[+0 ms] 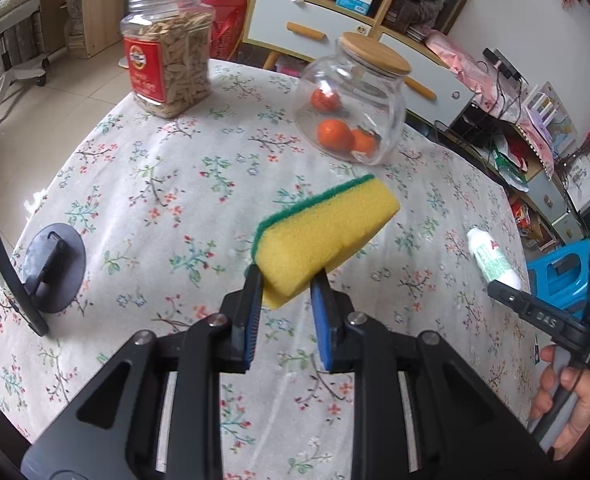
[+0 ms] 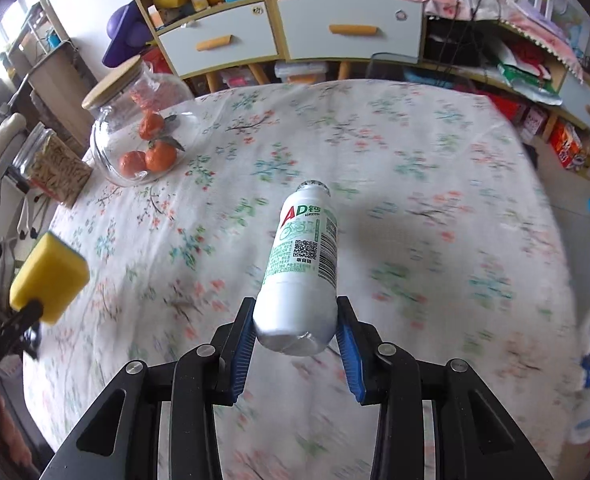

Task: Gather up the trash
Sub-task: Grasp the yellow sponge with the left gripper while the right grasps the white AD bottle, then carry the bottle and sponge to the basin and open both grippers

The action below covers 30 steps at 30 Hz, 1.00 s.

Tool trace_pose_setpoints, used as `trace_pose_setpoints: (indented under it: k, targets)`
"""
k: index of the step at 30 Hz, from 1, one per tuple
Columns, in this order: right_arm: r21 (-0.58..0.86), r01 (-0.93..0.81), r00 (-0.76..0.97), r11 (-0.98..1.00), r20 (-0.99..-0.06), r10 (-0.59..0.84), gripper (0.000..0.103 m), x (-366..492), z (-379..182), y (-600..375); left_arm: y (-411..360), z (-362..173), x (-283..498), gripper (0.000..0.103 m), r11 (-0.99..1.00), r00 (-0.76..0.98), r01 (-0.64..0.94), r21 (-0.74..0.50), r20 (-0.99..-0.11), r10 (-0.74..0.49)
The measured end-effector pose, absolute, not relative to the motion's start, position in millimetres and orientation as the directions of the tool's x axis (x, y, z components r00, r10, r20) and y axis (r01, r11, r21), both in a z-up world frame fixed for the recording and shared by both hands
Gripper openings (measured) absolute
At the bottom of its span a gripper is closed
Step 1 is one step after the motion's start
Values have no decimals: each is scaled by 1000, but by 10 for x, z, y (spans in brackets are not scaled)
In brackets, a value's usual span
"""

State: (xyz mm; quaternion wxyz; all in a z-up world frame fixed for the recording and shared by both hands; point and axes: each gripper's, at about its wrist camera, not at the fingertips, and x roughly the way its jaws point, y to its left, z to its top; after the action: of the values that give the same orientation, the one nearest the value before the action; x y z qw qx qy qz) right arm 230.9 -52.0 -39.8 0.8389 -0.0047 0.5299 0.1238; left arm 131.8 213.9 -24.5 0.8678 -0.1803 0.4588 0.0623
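Blue-padded fingers of the left gripper (image 1: 287,284) pinch the near end of a yellow sponge (image 1: 323,236) with a green scouring side, held in the air above the middle of the floral tablecloth (image 1: 167,184). Over the cloth's right side, the right gripper (image 2: 295,320) clamps the base of a white AD-calcium milk bottle (image 2: 301,264), also lifted, its neck pointing away. Toward the far edge stand a lidded glass jar of tangerines (image 1: 355,108) and a clear nut jar (image 1: 169,50), with a black disc stand (image 1: 55,268) near the left edge
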Motion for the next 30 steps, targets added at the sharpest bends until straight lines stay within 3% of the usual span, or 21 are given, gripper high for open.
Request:
trace_pose_setpoints:
  k: [22, 30]
  targets:
    - [166, -70, 499, 984, -848, 179, 40, 1547, -51, -2628, 494, -160, 1466, 26, 967, 581, -39, -251, -793, -182]
    - [215, 90, 507, 972, -850, 141, 40, 1368, -97, -3594, -247, -229, 1509, 26, 970, 554, 100, -222, -798, -240]
